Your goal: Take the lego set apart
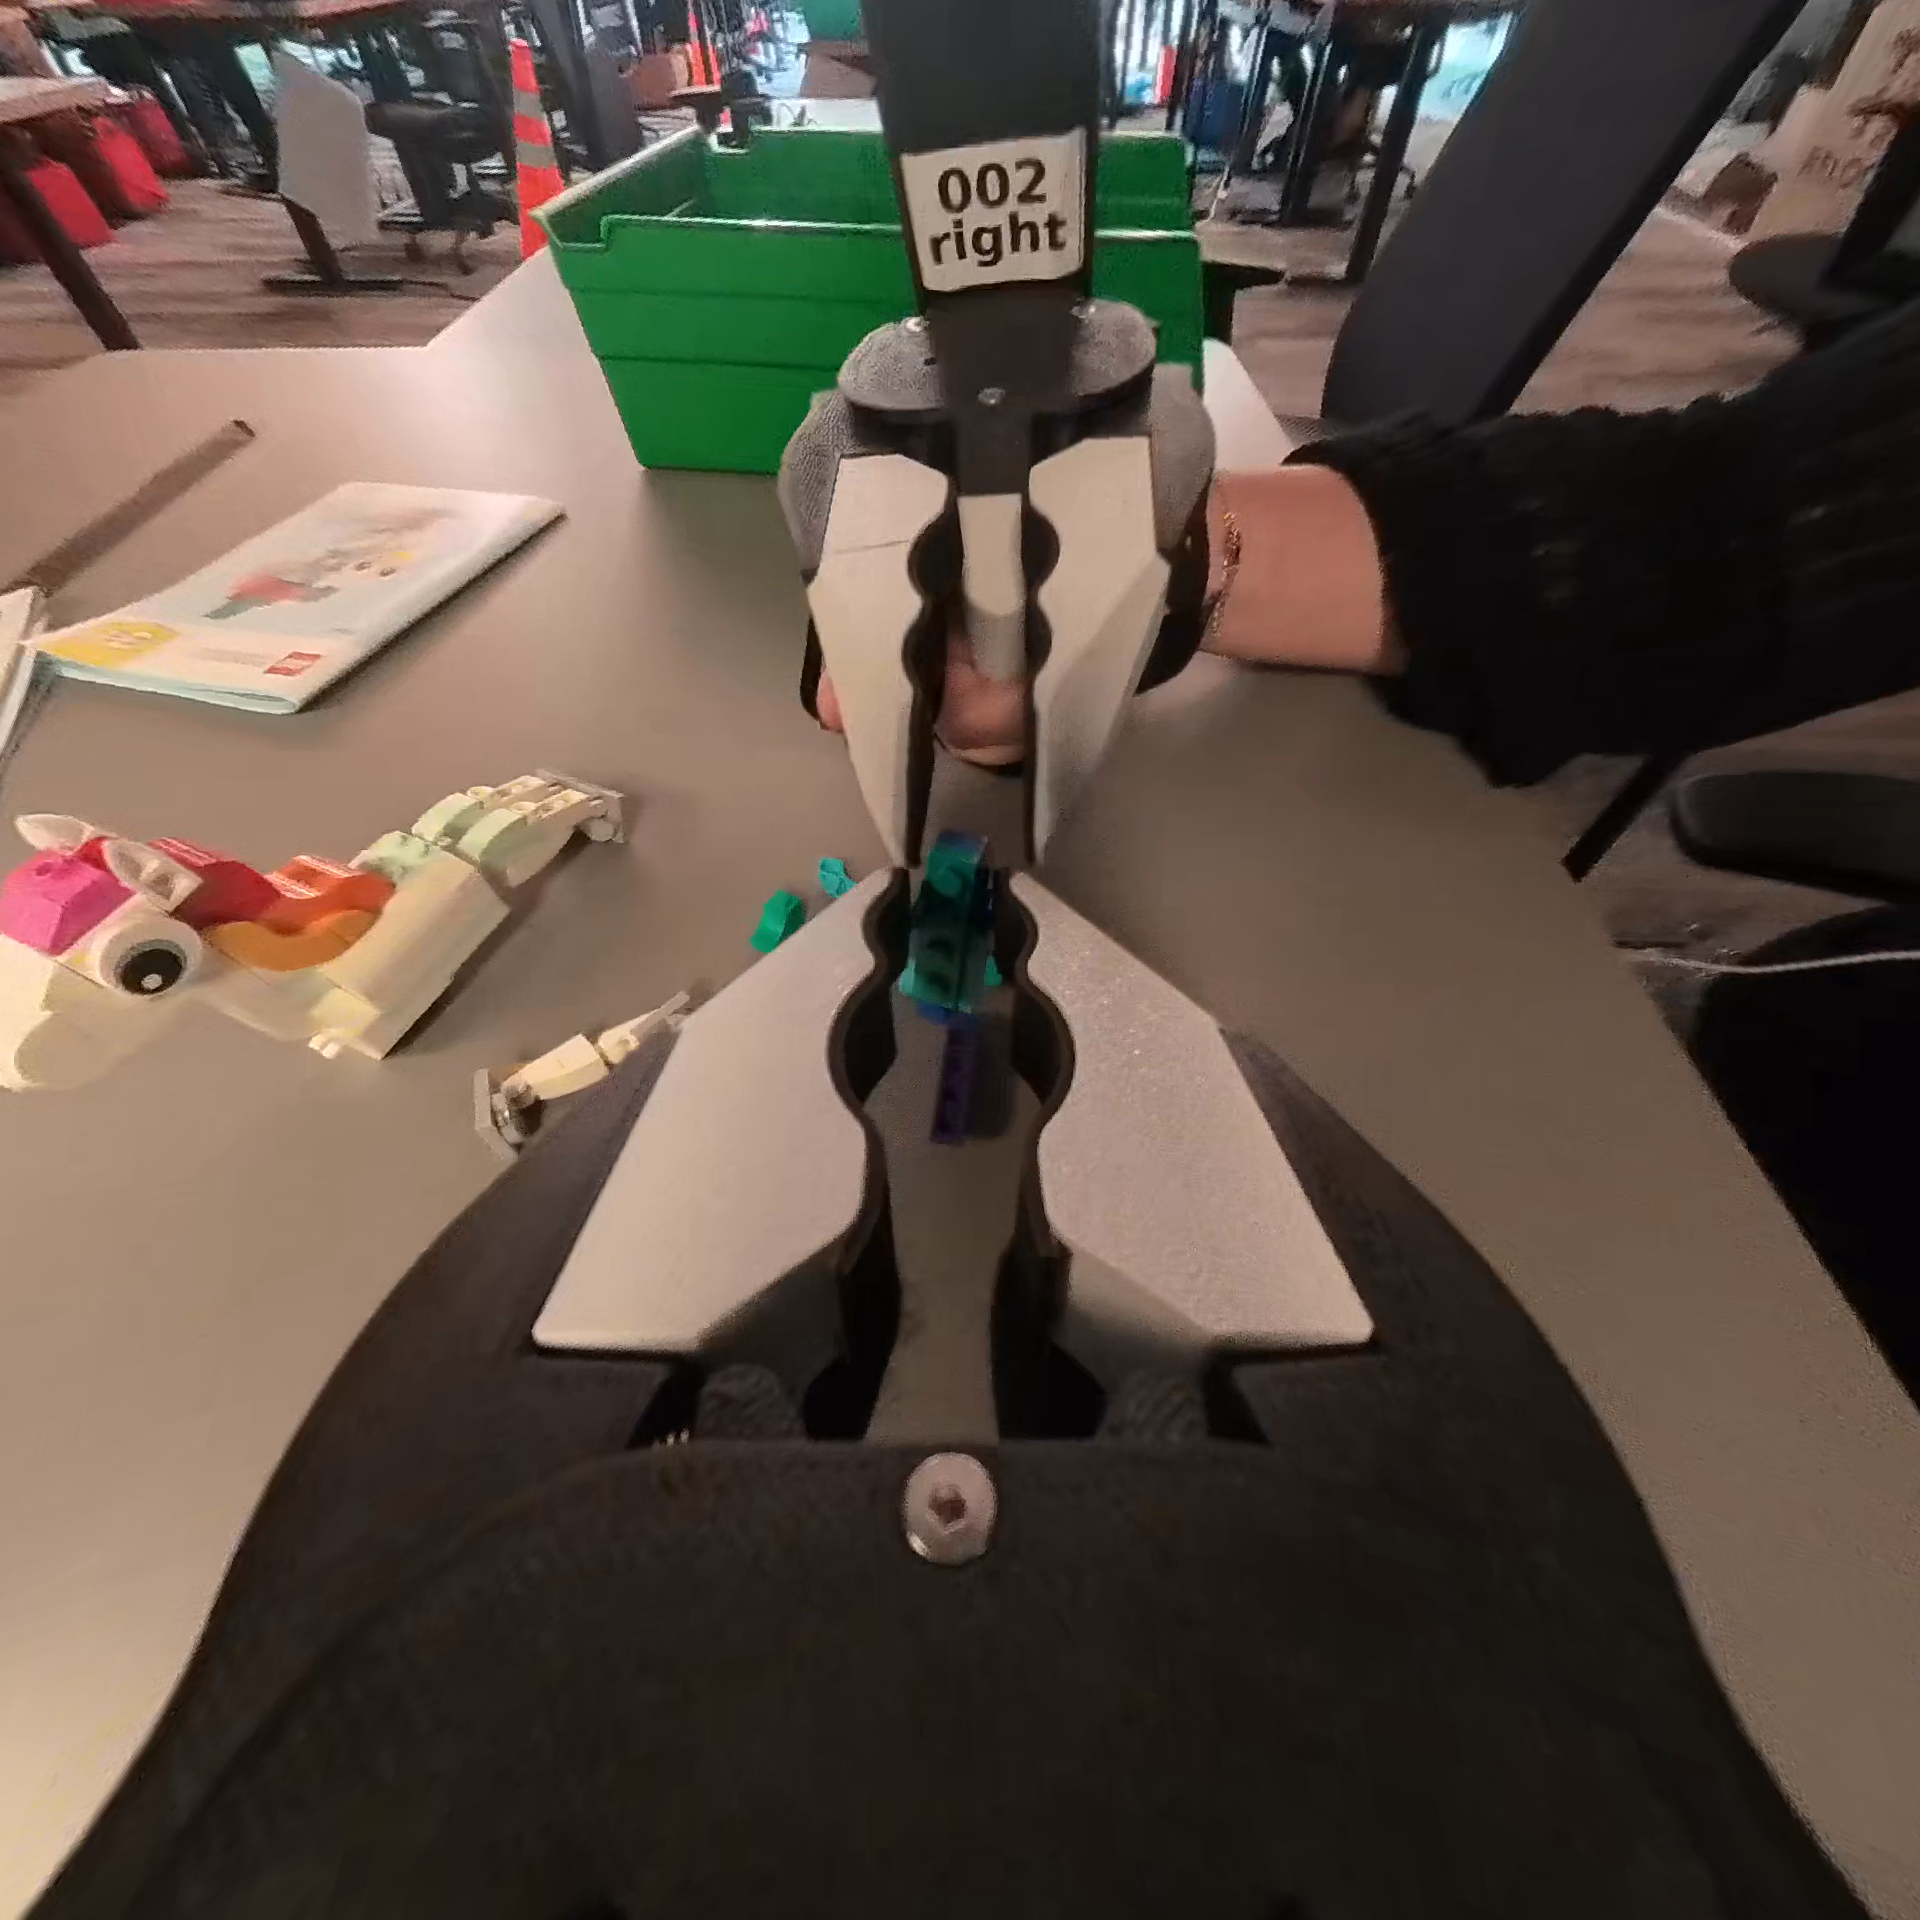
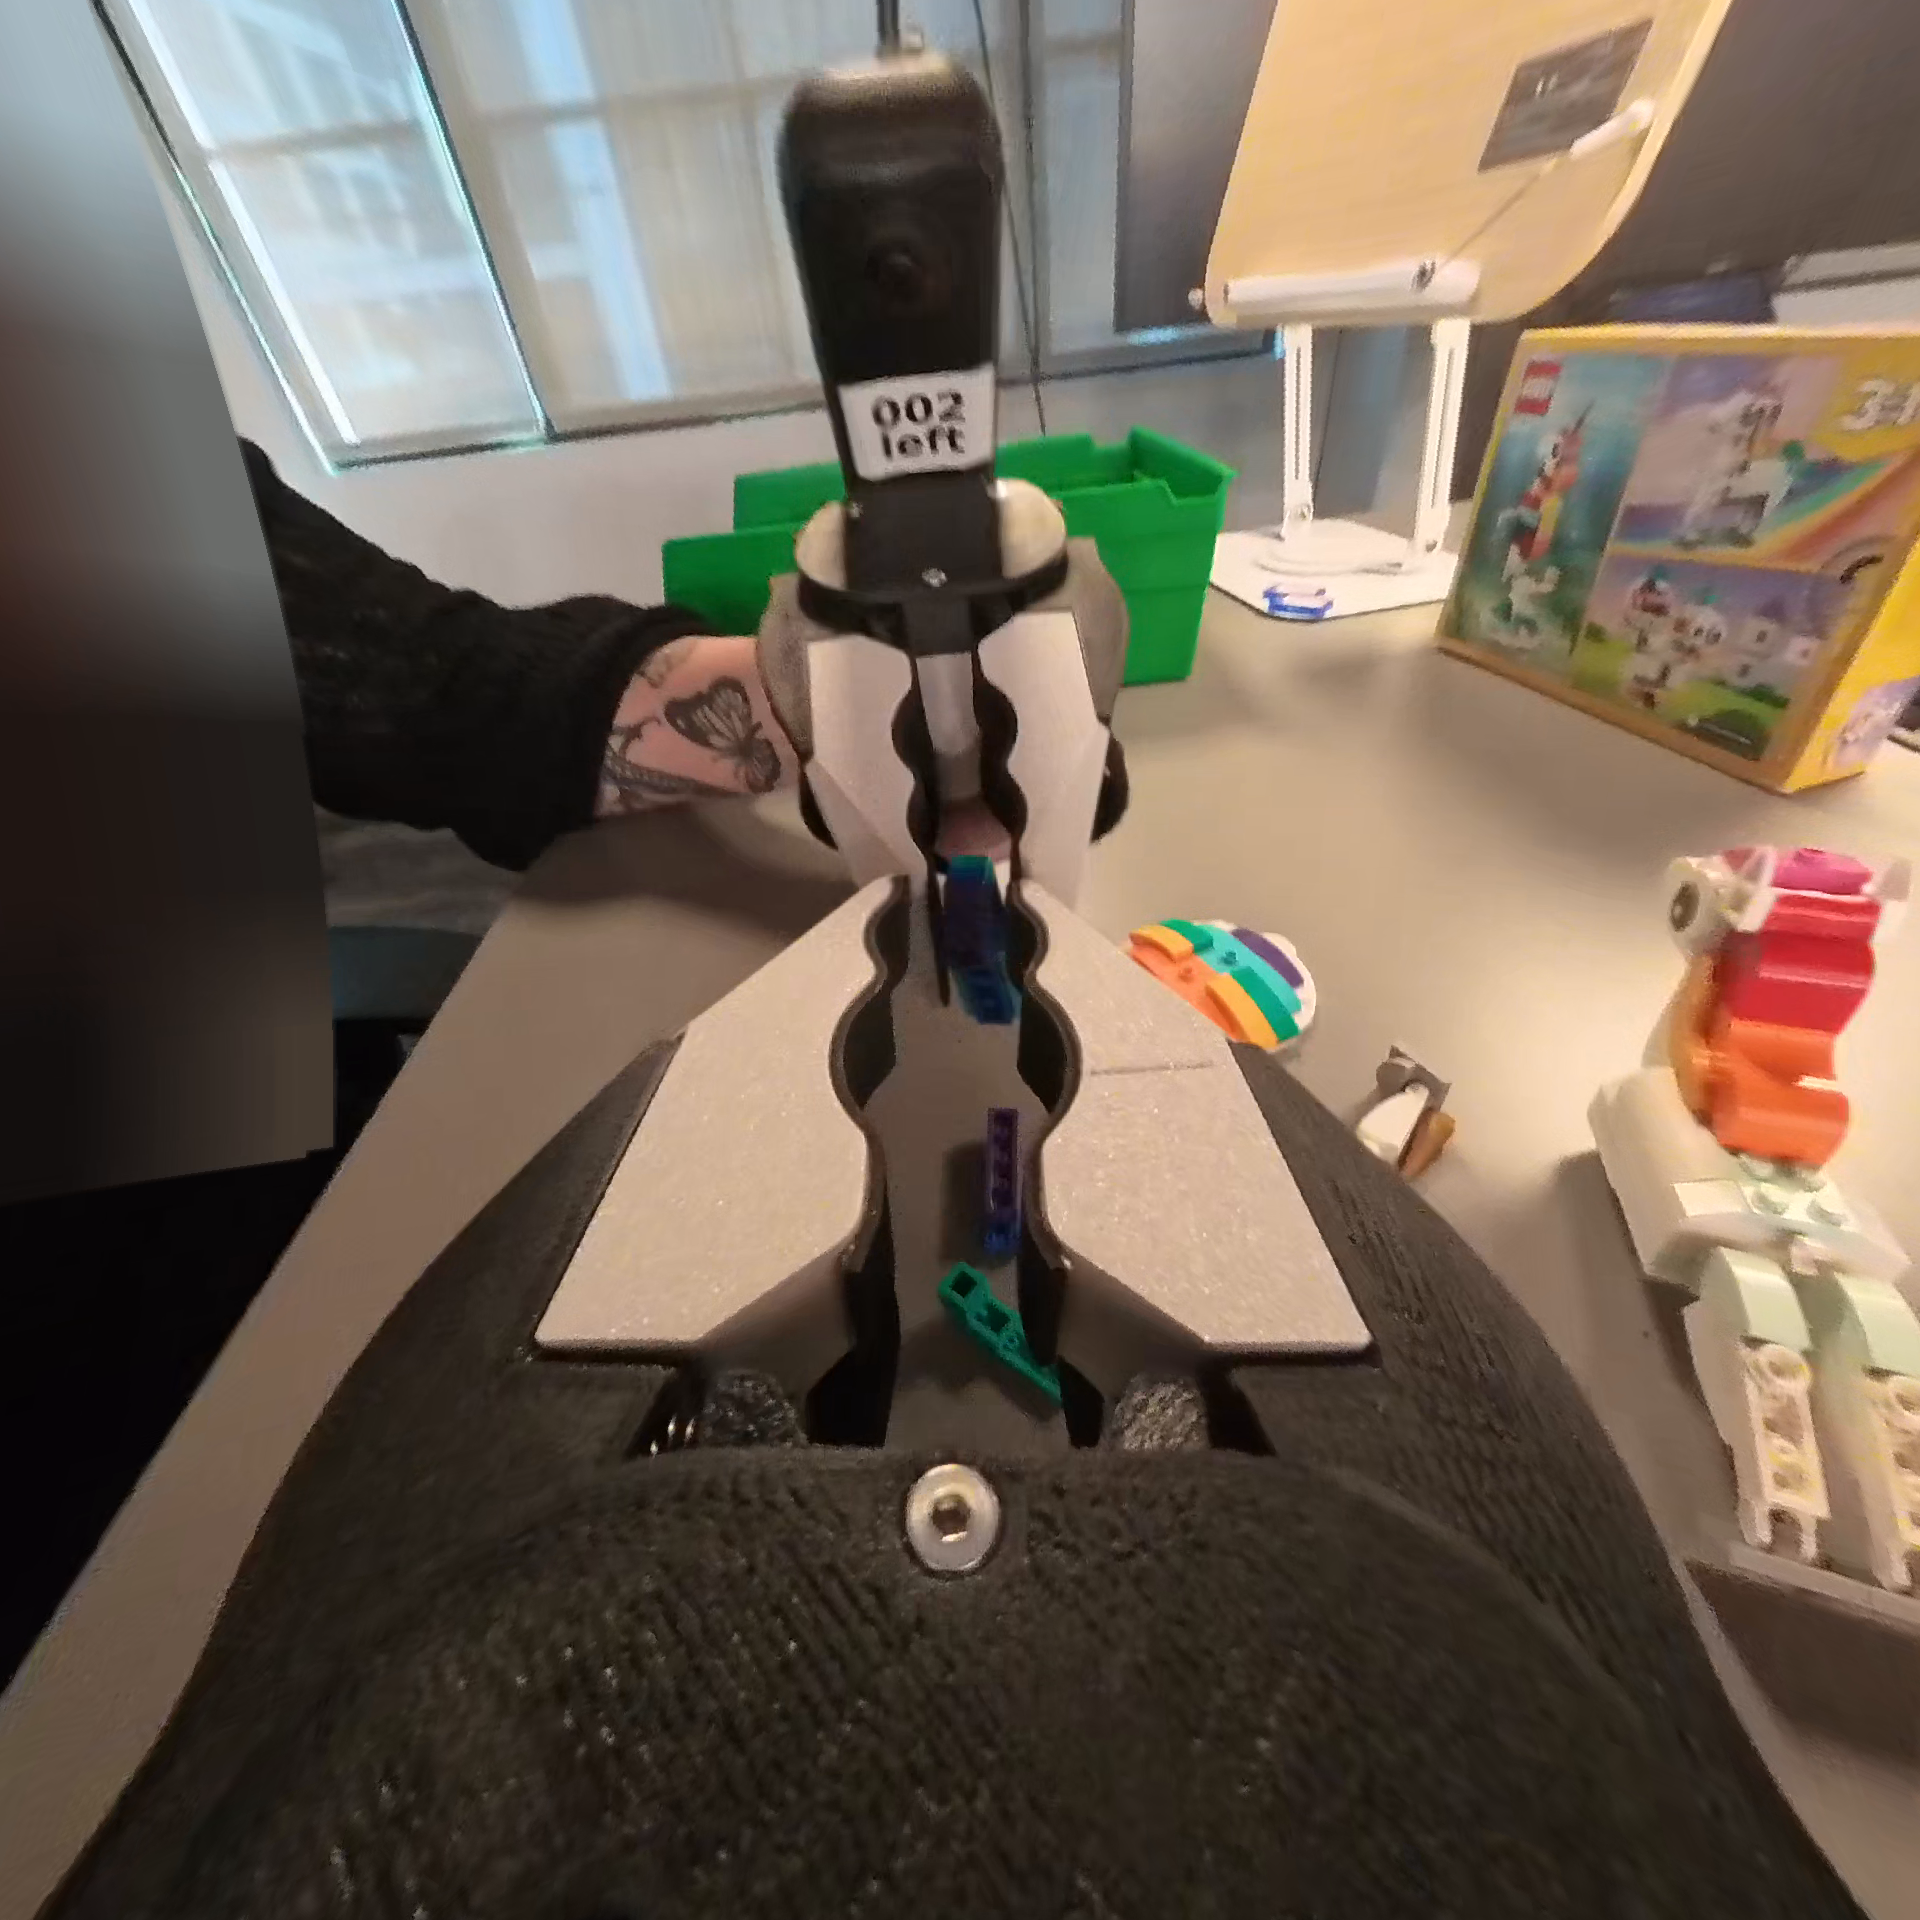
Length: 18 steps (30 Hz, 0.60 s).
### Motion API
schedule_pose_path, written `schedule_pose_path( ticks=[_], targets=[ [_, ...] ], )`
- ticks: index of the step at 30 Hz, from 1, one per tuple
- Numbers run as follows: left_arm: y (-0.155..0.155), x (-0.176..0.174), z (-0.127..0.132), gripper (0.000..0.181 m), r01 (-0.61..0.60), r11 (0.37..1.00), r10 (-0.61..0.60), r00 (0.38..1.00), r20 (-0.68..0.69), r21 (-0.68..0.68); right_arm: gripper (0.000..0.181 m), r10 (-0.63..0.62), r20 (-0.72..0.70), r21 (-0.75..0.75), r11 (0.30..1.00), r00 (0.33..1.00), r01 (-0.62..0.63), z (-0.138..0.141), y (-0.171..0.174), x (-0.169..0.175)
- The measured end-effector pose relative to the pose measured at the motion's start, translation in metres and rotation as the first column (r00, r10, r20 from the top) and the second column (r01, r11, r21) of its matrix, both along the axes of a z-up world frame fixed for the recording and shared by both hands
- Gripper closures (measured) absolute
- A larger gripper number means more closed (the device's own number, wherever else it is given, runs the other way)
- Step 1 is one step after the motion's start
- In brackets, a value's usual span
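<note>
The left gripper point(image 1: 951, 904) and the right gripper point(image 2: 961, 914) meet tip to tip above the grey surface point(image 1: 1299, 987). Both are squeezed shut on one small stack of teal, blue and purple lego bricks point(image 1: 948, 940), each pinching one end. I think they hold it this way so one gripper can keep it steady while the other pulls or twists a brick off.

Just under the right gripper lie two loose bits — a thin purple brick point(image 2: 1002, 1179) and a thin teal brick point(image 2: 992, 1325). In the left wrist view, two tiny teal pieces point(image 1: 800, 904) sit on the surface right beside the left gripper's tip.

Farther out lies the big lego animal with a white body, orange and red back, pink top and a round eye point(image 1: 239, 935). It is well apart from both grippers, and mostly in one piece, so lots of the job looks not done yet. Near it rest a small white and grey leg piece point(image 1: 566, 1070) and a little rainbow piece point(image 2: 1221, 971).

At the back stand a green plastic bin point(image 1: 748, 312), a paper instruction booklet point(image 1: 301, 592) and the yellow lego box point(image 2: 1683, 540).
</note>
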<state>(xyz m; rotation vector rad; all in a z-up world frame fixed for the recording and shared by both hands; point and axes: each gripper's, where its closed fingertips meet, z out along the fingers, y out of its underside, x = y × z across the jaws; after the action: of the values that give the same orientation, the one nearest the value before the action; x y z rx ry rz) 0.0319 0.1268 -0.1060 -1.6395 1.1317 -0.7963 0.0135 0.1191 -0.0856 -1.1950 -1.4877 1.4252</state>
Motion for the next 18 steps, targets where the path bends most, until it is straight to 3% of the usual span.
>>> schedule_pose_path(
  ticks=[3, 6, 8, 9, 13, 18],
  targets=[
    [0.001, 0.001, -0.005, 0.166, -0.013, 1.000, 0.013, 0.999, -0.031, 0.003, 0.174, -0.013, 0.025, 0.042, 0.999, 1.000, 0.012, -0.005, 0.001, -0.001],
    [-0.002, 0.002, 0.002, 0.164, 0.002, 1.000, -0.002, 1.000, 0.025, -0.021, 0.175, -0.010, 0.002, 0.012, 1.000, 1.000, 0.010, 0.001, 0.002, 0.000],
    [-0.010, 0.003, 0.004, 0.142, 0.049, 0.997, -0.046, 0.998, 0.051, -0.066, 0.176, 0.002, -0.029, -0.042, 0.999, 1.000, -0.004, 0.008, 0.002, 0.003],
    [-0.011, 0.002, 0.002, 0.140, 0.055, 0.995, -0.051, 0.998, 0.045, -0.079, 0.176, 0.009, -0.043, -0.063, 0.998, 0.999, -0.012, 0.011, 0.003, 0.004],
    [-0.012, 0.001, 0.005, 0.155, 0.076, 0.994, -0.067, 0.993, 0.098, -0.083, 0.176, 0.033, -0.060, -0.093, 0.995, 0.998, -0.038, 0.015, 0.000, 0.006],
    [-0.013, -0.006, 0.027, 0.156, 0.106, 0.990, -0.082, 0.968, 0.238, -0.091, 0.176, 0.052, -0.070, -0.114, 0.992, 0.996, -0.060, 0.016, -0.003, 0.006]
  ],
)
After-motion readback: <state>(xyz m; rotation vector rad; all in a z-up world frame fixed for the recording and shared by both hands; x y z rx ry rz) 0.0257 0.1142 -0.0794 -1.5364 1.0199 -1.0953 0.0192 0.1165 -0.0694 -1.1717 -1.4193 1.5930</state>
